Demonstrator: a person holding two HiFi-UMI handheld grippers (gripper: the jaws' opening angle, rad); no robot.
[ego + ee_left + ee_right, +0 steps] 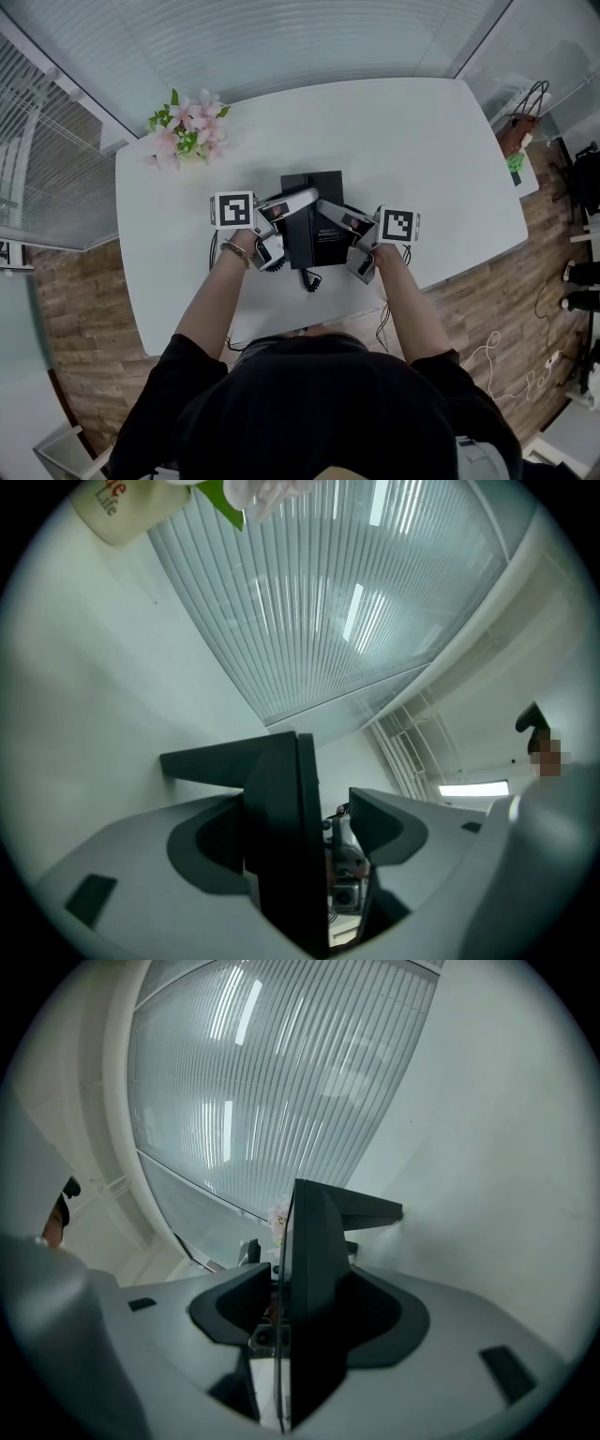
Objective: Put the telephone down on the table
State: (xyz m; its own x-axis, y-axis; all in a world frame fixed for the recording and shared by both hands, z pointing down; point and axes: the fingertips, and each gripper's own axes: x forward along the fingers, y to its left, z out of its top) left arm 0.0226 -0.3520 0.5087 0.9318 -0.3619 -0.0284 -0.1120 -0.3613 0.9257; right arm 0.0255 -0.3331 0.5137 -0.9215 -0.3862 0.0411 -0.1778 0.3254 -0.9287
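A black telephone (pixel 314 220) lies flat on the white table (pixel 403 141), near its front edge. Its curly cord (pixel 309 278) hangs off toward me. My left gripper (pixel 286 225) reaches in from the phone's left side and my right gripper (pixel 342 239) from its right. In the left gripper view the telephone's edge (pixel 281 836) stands between the jaws of the left gripper (pixel 300 808), with a clear gap to the right jaw. In the right gripper view the telephone's edge (pixel 314 1241) sits between the spread jaws of the right gripper (pixel 314 1288), and a thin slit shows at the left jaw.
A pot of pink flowers (pixel 187 127) stands at the table's far left corner and shows as a cream pot (pixel 117 508) in the left gripper view. Glass walls with blinds lie beyond the table. A bag (pixel 520 127) sits on the floor at the right.
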